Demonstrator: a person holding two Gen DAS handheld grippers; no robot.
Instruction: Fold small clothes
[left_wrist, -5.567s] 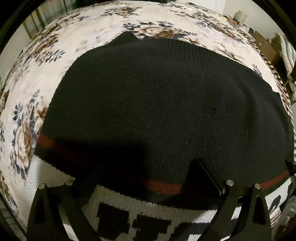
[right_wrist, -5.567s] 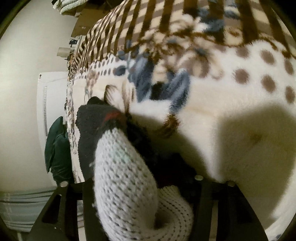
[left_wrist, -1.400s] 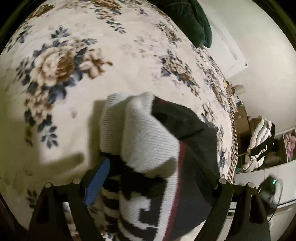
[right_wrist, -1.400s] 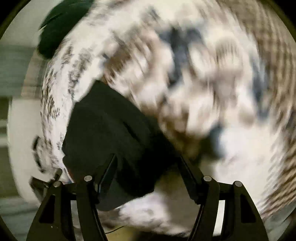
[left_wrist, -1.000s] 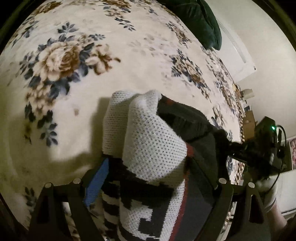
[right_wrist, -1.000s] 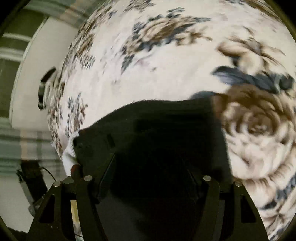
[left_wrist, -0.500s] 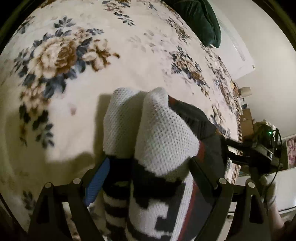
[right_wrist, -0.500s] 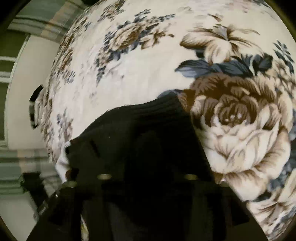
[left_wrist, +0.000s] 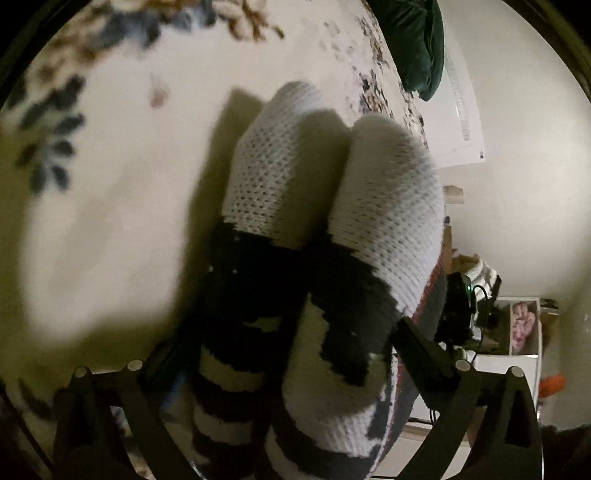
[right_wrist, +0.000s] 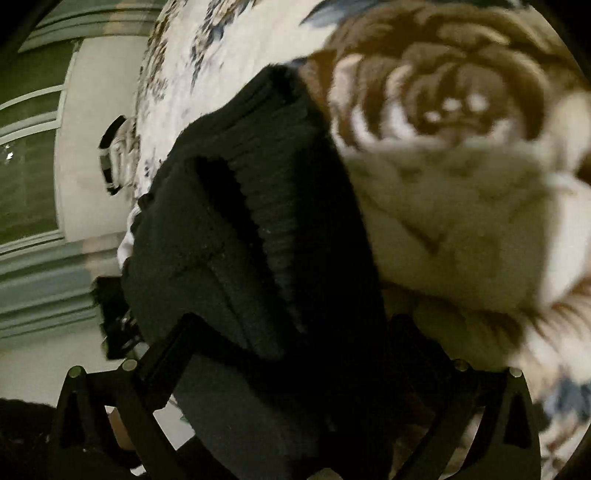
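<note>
A small knit sweater, black with white patterned bands and a red stripe, is held up between both grippers over a floral blanket. In the left wrist view its white and black patterned end bunches between the fingers of my left gripper, which is shut on it. In the right wrist view its black ribbed part fills the space between the fingers of my right gripper, which is shut on it. The fingertips are hidden in the fabric.
The cream blanket with brown and blue roses covers the bed. A dark green cushion lies at the bed's far end. A white wall, shelves with clutter and a window surround the bed.
Both grippers have carried the sweater along above the blanket. The blanket now looks closer and blurred in both views, and the white end sits nearer the left camera.
</note>
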